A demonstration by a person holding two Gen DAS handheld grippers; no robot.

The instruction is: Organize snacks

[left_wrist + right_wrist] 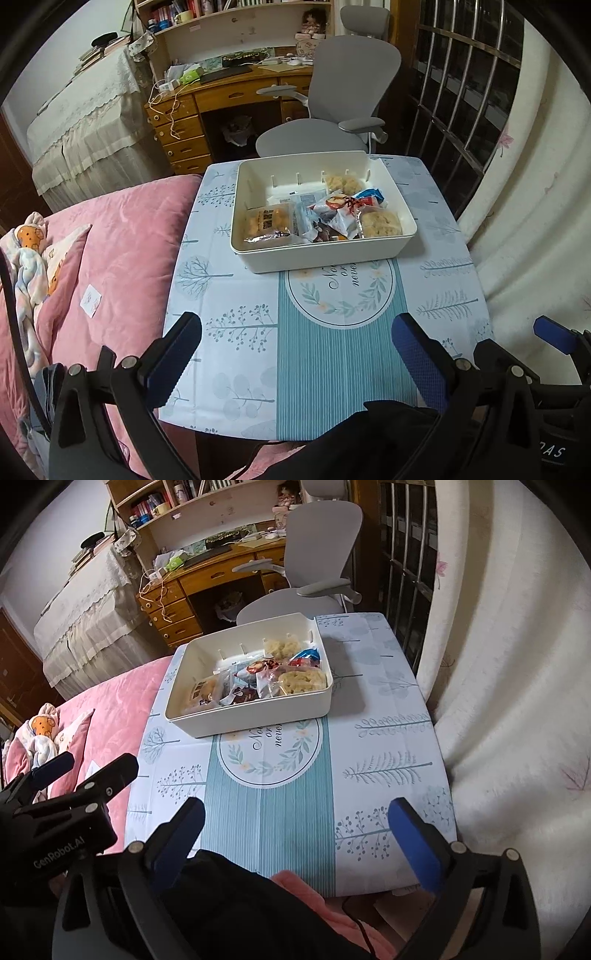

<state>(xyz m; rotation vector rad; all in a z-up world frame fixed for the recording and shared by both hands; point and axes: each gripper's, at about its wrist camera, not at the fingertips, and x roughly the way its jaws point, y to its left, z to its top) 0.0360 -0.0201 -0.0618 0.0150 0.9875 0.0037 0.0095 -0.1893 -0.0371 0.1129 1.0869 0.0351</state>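
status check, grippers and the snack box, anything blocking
Left gripper open, empty. Right gripper open, empty. Snacks piled in white box on table. Path clear.

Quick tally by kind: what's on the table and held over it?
White rectangular plastic box holding wrapped snacks: 1
Pale puffed snack cakes in clear wrap: 2
Open black-and-blue hand-held grippers, left and right: 2
Total: 5
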